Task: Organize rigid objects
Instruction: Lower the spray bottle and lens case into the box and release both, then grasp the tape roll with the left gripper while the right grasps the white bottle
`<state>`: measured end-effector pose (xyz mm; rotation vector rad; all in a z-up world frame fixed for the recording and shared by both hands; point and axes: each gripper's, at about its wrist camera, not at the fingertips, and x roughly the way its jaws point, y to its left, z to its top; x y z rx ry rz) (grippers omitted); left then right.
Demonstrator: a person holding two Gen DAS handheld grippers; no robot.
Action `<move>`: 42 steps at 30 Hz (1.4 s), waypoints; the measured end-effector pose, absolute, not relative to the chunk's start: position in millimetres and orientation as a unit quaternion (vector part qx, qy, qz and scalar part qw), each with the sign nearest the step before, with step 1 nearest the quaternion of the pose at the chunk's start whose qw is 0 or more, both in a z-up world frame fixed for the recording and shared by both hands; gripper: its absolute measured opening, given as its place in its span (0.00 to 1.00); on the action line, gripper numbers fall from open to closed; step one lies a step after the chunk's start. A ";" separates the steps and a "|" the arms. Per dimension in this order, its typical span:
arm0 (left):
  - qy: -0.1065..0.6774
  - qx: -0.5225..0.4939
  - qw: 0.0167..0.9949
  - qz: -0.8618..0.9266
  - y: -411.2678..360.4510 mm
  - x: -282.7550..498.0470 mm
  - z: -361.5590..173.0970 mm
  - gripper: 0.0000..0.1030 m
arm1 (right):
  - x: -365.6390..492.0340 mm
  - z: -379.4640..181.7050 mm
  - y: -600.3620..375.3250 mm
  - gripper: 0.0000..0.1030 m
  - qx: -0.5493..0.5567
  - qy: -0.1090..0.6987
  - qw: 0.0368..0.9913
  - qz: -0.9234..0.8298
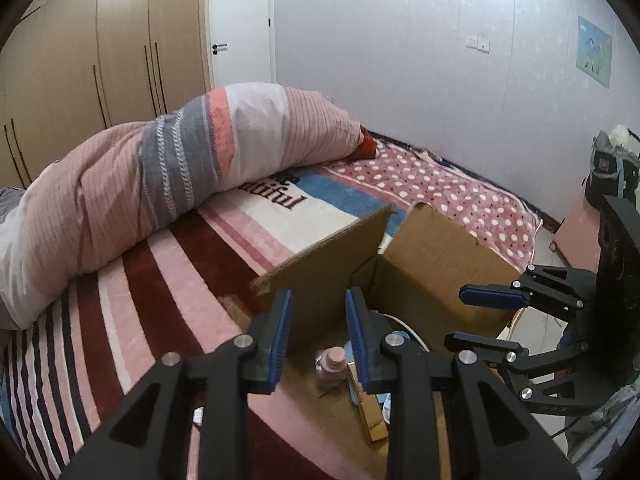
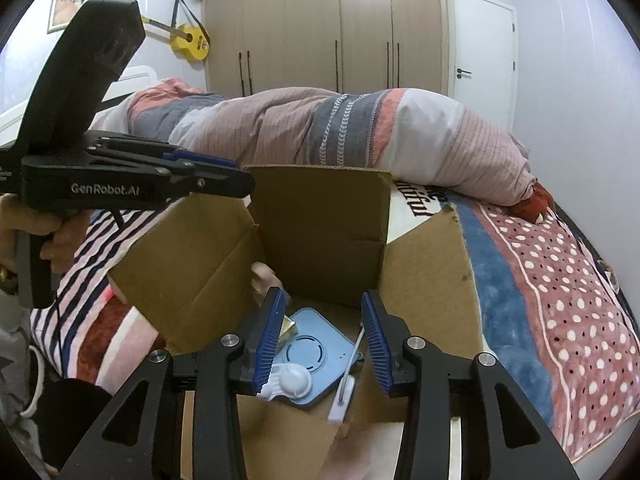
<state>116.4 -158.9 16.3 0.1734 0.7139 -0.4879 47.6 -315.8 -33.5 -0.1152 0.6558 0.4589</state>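
Cardboard box [image 2: 320, 232] sits on the bed [image 2: 560, 300], flaps up, in front of a rolled striped quilt [image 2: 360, 132]. Inside it, in the right wrist view, lie a light blue square device [image 2: 316, 356], a white round-headed piece [image 2: 294, 380] on its near edge, and a white cable plug [image 2: 342, 398] just beside it. The left wrist view shows a small pink-capped bottle [image 1: 334, 360] and a narrow brown carton [image 1: 372, 416] on the box floor. The right gripper [image 2: 326, 340] hangs over the box opening, jaws spread wide and holding nothing. The left gripper [image 1: 318, 340] hangs over the box's near corner, jaws likewise apart and empty.
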 end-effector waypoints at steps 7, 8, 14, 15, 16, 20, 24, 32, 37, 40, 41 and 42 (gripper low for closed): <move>0.305 0.044 0.930 -0.200 -95.2 90.4 42.4 0.44 | 35.5 -3.1 -289.7 0.36 -0.066 0.293 0.923 0.242; 0.301 0.040 0.933 -0.193 -84.1 86.0 42.9 0.48 | 32.3 2.6 -282.2 0.36 -0.067 0.287 0.923 0.248; 0.307 0.017 0.939 -0.153 -13.7 62.8 21.8 0.57 | 14.9 25.2 -230.9 0.36 -0.063 0.262 0.918 0.290; 0.312 0.015 0.939 -0.146 -1.9 59.0 14.1 0.57 | 12.8 26.3 -216.5 0.36 -0.068 0.262 0.916 0.296; 0.316 0.014 0.938 -0.141 7.7 55.6 7.1 0.57 | 11.1 26.0 -206.5 0.36 -0.073 0.264 0.914 0.300; 0.331 0.003 0.934 -0.135 36.4 44.9 -24.0 0.62 | 11.7 18.0 -158.5 0.36 -0.091 0.280 0.897 0.331; 0.357 -0.008 0.921 -0.156 47.9 46.4 -62.8 0.64 | 20.0 -5.0 -117.1 0.36 -0.112 0.310 0.884 0.330; 0.421 -0.032 0.884 -0.201 27.7 64.6 -140.0 0.64 | 41.9 -84.0 -87.9 0.36 -0.159 0.364 0.882 0.252; 0.433 -0.033 0.870 -0.232 7.6 83.6 -161.1 0.63 | 62.0 -117.1 -95.7 0.39 -0.151 0.386 0.886 0.208; 0.429 -0.029 0.872 -0.233 -5.5 93.1 -166.4 0.59 | 65.4 -120.8 -102.1 0.44 -0.154 0.376 0.896 0.179; 0.427 -0.026 0.875 -0.228 -7.7 95.6 -167.2 0.51 | 65.0 -120.6 -103.2 0.44 -0.156 0.371 0.899 0.173; 0.426 -0.022 0.877 -0.223 -10.4 98.2 -167.9 0.44 | 64.3 -120.2 -104.0 0.44 -0.158 0.365 0.902 0.168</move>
